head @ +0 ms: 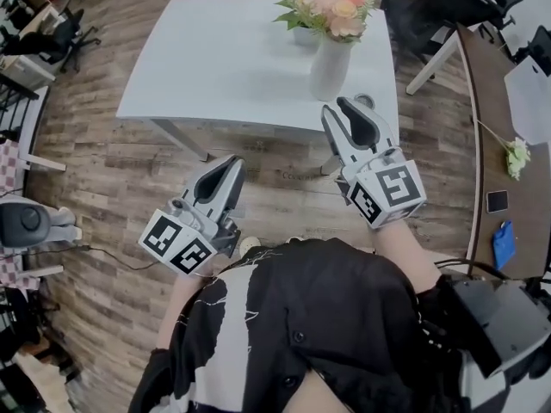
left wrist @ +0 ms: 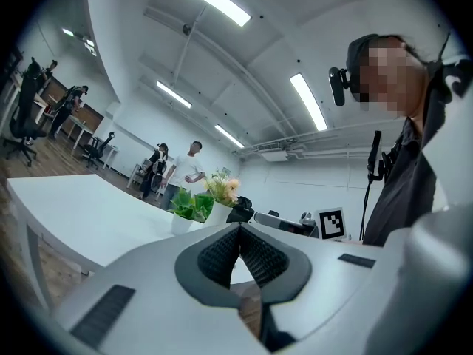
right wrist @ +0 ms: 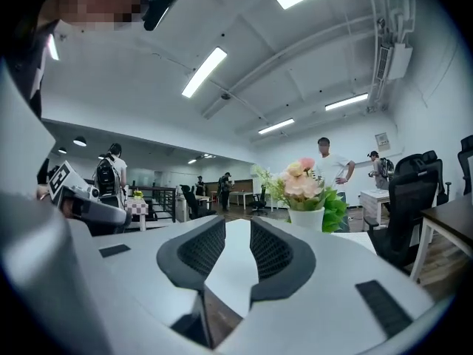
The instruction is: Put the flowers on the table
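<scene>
I find no readable text from here: the black-and-white square markers (head: pixel 398 187) show only patterns, and the small white wall sign (right wrist: pixel 382 140) is too tiny.

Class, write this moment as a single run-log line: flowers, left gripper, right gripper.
flowers: in white vase, standing on table | left gripper: shut, empty | right gripper: jaws apart, empty

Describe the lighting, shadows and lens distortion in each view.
Head view: soft even light, only a faint shadow by the vase on the white table, floorboards bowing at the edges. Left gripper view: strong fisheye, dark corners, ceiling strip lights glaring, the nearby jaws slightly soft. Right gripper view: same fisheye and dark corners, bright strip lights, flowers fairly sharp.
</scene>
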Motion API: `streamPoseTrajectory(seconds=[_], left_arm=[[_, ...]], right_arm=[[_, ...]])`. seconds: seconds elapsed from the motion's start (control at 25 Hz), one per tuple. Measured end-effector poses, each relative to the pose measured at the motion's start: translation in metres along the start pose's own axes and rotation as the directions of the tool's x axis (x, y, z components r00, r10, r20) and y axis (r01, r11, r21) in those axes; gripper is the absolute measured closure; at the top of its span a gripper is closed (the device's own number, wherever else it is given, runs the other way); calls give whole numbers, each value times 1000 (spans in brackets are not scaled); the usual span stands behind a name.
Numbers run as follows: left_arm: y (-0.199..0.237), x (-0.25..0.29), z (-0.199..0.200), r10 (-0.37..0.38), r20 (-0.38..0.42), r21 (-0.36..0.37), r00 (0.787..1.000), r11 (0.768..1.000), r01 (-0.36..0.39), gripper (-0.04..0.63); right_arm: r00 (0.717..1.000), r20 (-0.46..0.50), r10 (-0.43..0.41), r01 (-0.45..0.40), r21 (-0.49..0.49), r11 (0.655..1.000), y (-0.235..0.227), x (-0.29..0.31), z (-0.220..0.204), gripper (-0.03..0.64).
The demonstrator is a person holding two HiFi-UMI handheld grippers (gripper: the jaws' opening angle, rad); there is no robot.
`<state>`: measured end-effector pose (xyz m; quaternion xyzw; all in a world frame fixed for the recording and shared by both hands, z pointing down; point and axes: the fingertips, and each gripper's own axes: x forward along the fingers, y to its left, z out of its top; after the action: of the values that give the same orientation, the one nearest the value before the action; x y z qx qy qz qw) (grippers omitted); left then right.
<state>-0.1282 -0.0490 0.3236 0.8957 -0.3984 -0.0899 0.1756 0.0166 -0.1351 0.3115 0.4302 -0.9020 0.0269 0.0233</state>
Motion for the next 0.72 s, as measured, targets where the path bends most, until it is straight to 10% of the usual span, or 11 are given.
streamPoseTrajectory(seconds=[0.72], left_arm=[[18,-56,26,-132,-25,-1,991,991,132,584]], right_arm=[[982,-111,-155,172,164,971,81,-24,-25,600]])
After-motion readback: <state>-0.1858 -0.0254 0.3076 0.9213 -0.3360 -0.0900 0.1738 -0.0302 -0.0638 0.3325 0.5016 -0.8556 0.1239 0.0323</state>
